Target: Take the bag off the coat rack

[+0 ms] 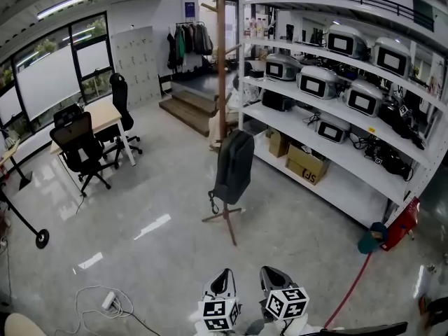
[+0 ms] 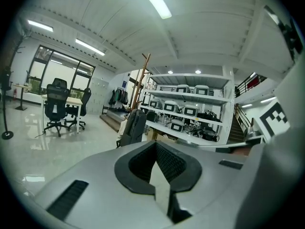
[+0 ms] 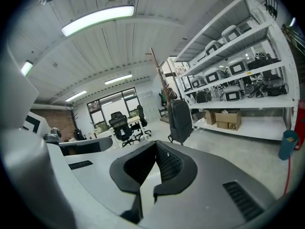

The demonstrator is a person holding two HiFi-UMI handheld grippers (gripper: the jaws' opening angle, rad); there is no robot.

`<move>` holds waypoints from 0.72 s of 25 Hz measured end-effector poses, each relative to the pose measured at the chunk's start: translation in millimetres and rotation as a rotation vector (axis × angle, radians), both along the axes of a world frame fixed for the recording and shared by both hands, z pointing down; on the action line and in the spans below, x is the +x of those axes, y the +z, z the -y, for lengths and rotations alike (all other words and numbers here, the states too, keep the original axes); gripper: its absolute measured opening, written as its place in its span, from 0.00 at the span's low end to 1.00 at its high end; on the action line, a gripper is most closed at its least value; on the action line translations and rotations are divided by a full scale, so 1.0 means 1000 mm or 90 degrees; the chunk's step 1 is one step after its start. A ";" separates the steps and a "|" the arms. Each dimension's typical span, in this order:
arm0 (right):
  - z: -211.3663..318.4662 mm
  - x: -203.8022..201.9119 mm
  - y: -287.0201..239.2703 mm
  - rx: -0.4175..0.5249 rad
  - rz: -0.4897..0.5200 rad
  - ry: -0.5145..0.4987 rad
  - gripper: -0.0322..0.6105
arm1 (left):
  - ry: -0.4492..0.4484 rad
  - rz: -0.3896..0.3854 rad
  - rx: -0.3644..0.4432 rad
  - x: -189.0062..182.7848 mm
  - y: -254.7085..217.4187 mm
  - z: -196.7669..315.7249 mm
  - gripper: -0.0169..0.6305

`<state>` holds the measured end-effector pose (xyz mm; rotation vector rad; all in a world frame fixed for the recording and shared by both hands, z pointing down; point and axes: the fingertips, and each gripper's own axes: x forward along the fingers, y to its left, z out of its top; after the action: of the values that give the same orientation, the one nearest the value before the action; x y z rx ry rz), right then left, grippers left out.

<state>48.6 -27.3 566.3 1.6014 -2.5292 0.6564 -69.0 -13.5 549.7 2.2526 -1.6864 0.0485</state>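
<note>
At the bottom edge of the head view the two grey grippers sit side by side, each carrying its marker cube. The left gripper (image 1: 222, 280) is just left of centre and the right gripper (image 1: 274, 277) just beside it. In the left gripper view, the left gripper (image 2: 156, 149) has its black ridged pads brought together at the tips, with nothing between them. The right gripper view shows the right gripper (image 3: 156, 149) likewise closed and empty.

Above them in the head view, well apart across glossy floor, the dark grey backpack (image 1: 234, 166) hangs at the frame's centre. It hangs on the tall wooden coat rack (image 1: 222, 61), whose pole rises to the top edge and whose feet spread below the bag. Neither gripper touches it. The backpack (image 2: 135, 125) shows above and left of the jaws in the left gripper view. In the right gripper view it (image 3: 181, 120) shows above and right of them.

Right of the rack stands a white shelving unit (image 1: 350, 184) loaded with grey appliances. A brown cardboard box (image 1: 306, 164) sits on its lowest shelf. At the left, a black office chair (image 1: 80, 145) stands at a light wooden desk (image 1: 105, 115).
</note>
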 end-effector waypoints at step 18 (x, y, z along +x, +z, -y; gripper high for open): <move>0.012 0.002 0.010 -0.020 0.019 0.014 0.07 | 0.014 0.004 -0.005 0.004 0.006 0.014 0.03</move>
<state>50.3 -39.4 576.5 1.6243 -2.5120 0.7252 -65.3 -27.7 556.0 2.2688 -1.6614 0.0673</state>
